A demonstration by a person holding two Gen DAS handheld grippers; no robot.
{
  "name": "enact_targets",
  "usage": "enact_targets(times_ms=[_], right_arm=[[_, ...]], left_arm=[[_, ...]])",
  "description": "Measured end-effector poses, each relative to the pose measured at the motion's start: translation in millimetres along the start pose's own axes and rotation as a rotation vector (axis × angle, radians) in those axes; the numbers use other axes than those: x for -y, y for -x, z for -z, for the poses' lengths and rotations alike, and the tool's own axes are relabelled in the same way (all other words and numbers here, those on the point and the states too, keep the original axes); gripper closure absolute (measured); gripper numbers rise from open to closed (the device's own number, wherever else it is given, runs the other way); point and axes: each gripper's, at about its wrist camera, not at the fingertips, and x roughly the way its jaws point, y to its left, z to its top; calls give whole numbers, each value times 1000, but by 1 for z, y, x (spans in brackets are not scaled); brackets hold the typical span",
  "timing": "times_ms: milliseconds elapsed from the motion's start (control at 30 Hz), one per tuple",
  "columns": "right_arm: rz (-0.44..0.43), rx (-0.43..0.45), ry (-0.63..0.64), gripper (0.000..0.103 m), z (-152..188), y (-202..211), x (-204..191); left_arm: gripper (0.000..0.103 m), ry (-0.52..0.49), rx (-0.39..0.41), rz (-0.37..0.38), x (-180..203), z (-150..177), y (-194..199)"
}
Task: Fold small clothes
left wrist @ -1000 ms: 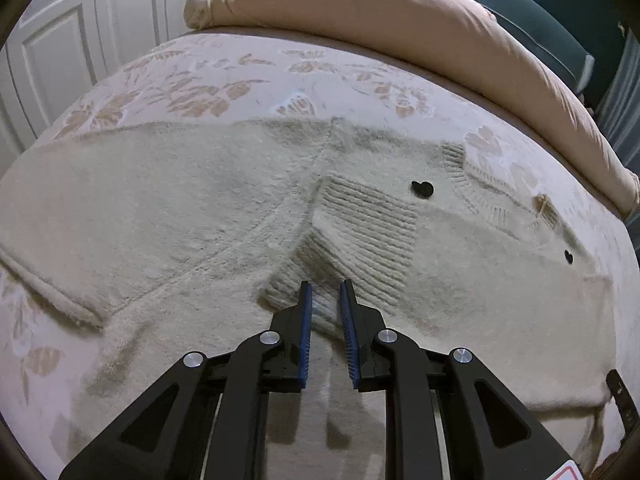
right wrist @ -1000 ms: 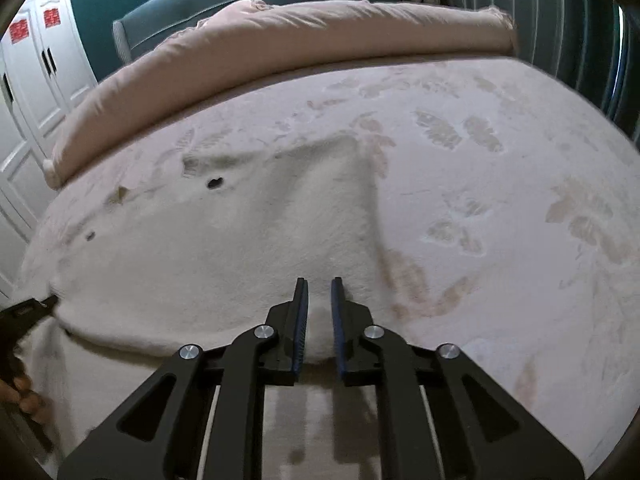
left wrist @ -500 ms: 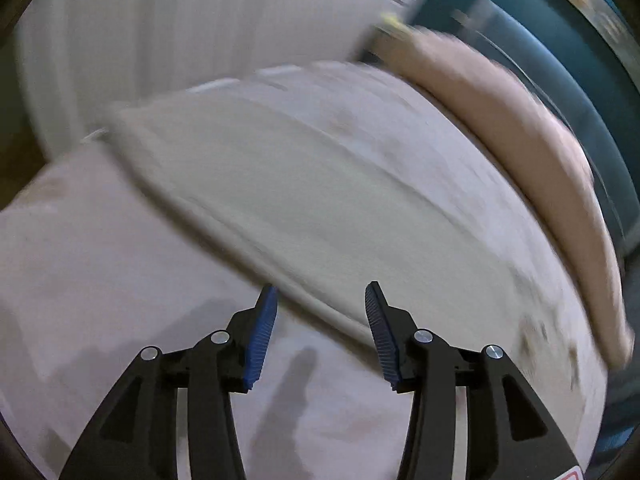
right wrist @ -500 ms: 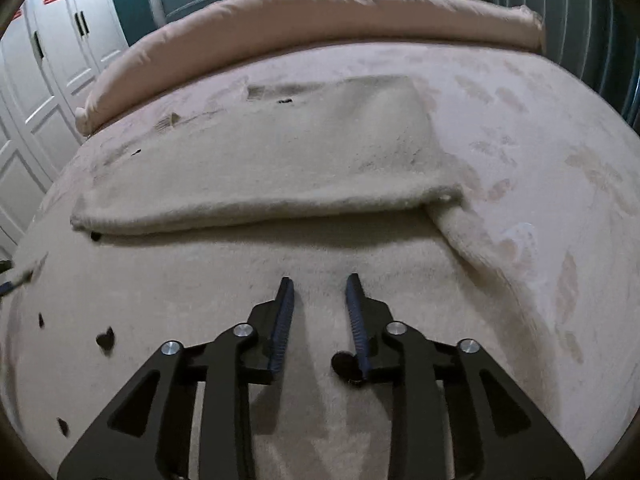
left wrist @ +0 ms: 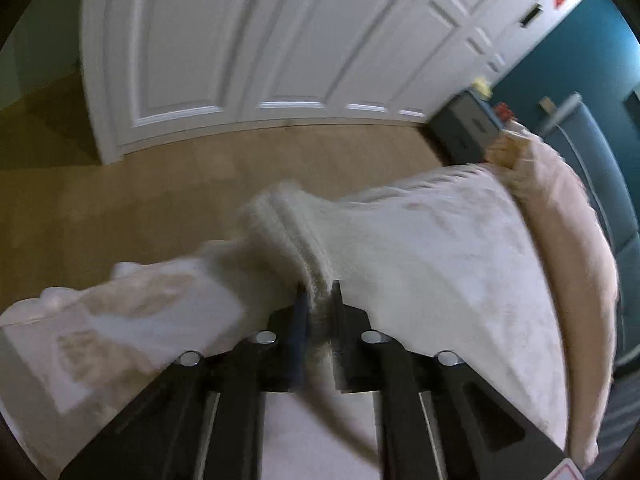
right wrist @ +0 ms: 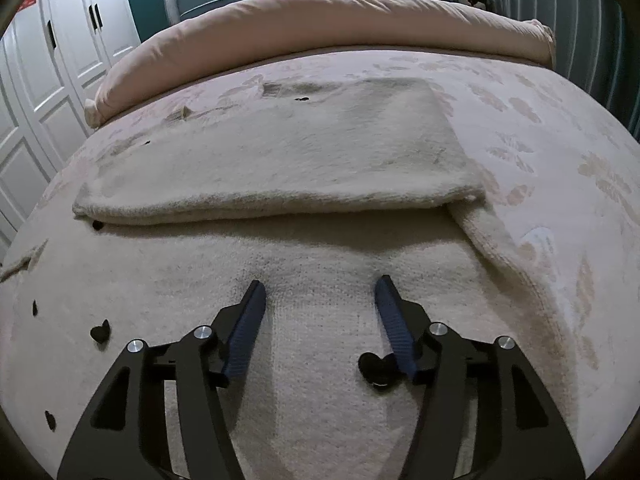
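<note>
Your left gripper (left wrist: 318,300) pinches the sweater's (right wrist: 280,152) cuff at the bed's (right wrist: 560,128) edge; right gripper (right wrist: 320,300) fingers are opening, empty.

Bed (right wrist: 560,128) with pale floral cover, cream knitted sweater (right wrist: 280,160) spread across it, part folded over, pink duvet (right wrist: 320,16) rolled along far edge

The left wrist picture is all smeared. The left tongs (left wrist: 318,300) are blurry, and the fuzzy cream sweater (left wrist: 288,232) pinched between them hides their tips. The dark box (left wrist: 466,128) at the upper right is too blurry to tell what it is. In the right wrist picture, the right tongs (right wrist: 320,284) partly hide a small black heart (right wrist: 376,368).
</note>
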Motion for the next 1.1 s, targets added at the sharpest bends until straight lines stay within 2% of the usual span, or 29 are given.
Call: enact_targets(times_ms=[67,167,233,300,367,433,467,500,533,600,633,667,733,800,933,1033,1100], right_arm=[[0,3,0,46,0,0,0],[-11,6,-7,46,1,0,1],[-23,10,-16,45,1,1,3],[-36,13,-26,45,1,2,5],[-49,15,-34,45,1,3,7],[-60,17,-41,44,1,3,8],[-67,18,-45,44,0,4,9],[-73,19,-48,43,0,4,9],[-80,20,-50,41,0,4,10],[-99,21,-59,41,0,5,12],[-108,25,-64,40,0,5,13],[-122,27,-73,40,0,5,15],[-148,29,-91,39,0,6,19],[-174,31,-114,39,0,8,23],[-196,30,-146,39,-13,19,27],[-216,54,-154,39,-34,26,22],[-249,23,-172,39,-55,15,15]], left_arm=[[96,-59,41,68,30,5,21],[97,-251,94,158,105,26,61],[97,-393,127,252,167,57,95],[97,-476,118,347,216,91,120],[97,-562,71,471,273,146,143],[96,-633,26,534,309,195,154],[95,-687,-16,561,330,232,156],[94,-730,-51,570,342,263,156],[85,-778,-94,558,354,304,151],[76,-803,-170,544,357,357,137],[67,-806,-212,529,354,383,127],[65,-799,-243,512,348,400,118],[63,-759,-282,479,329,415,103],[63,-696,-318,461,313,404,85],[60,-564,-295,411,271,349,74],[53,-424,-245,351,235,282,60],[53,-355,-243,315,214,260,50]])
